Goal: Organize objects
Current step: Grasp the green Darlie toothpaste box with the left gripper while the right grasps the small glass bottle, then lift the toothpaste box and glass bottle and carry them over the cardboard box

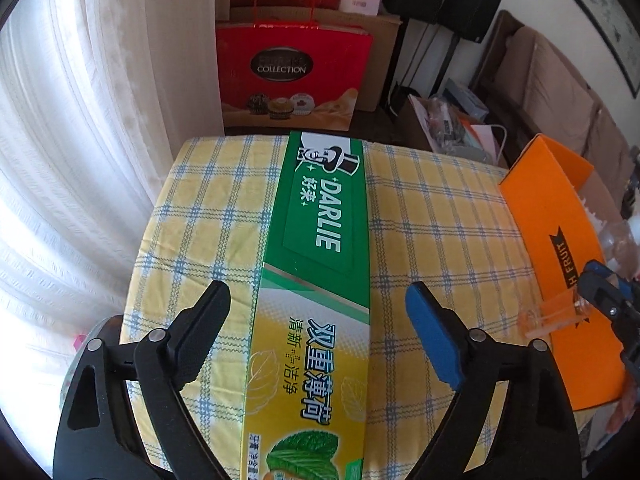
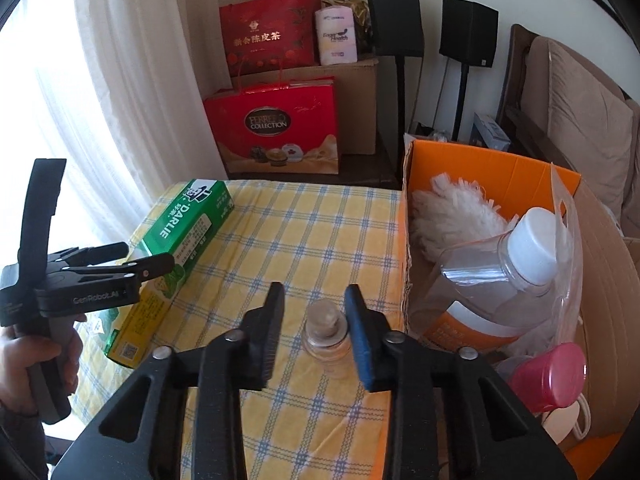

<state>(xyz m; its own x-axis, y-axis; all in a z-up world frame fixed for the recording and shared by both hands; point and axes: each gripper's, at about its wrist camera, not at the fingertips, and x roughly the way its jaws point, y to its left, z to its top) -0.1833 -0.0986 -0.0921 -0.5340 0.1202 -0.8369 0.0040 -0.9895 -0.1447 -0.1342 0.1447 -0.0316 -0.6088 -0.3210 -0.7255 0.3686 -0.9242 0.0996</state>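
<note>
My left gripper point(image 1: 316, 320) hangs over the toothpaste box point(image 1: 316, 264), which runs up the middle of the left wrist frame on the checked cloth point(image 1: 440, 208). The jaws stand apart, one on each long side of the box, neither pad touching it. To take it well I would sink until both pads flank the side walls, keep the box centred, then close across its narrow width.

My right gripper point(image 2: 314, 320) has the small jar point(image 2: 325, 330) between its jaws at lower centre of the right wrist frame. The jar stands upright on the cloth, cork on top. The blue pad lies against its right side; a gap shows before the black pad, so I judge the jar not yet clamped. I would close on the body below the cork and lift straight.

The orange carton point(image 2: 480, 160), at right, already holds a bottle point(image 2: 504, 276) and a duster point(image 2: 452, 208); both likely go there
</note>
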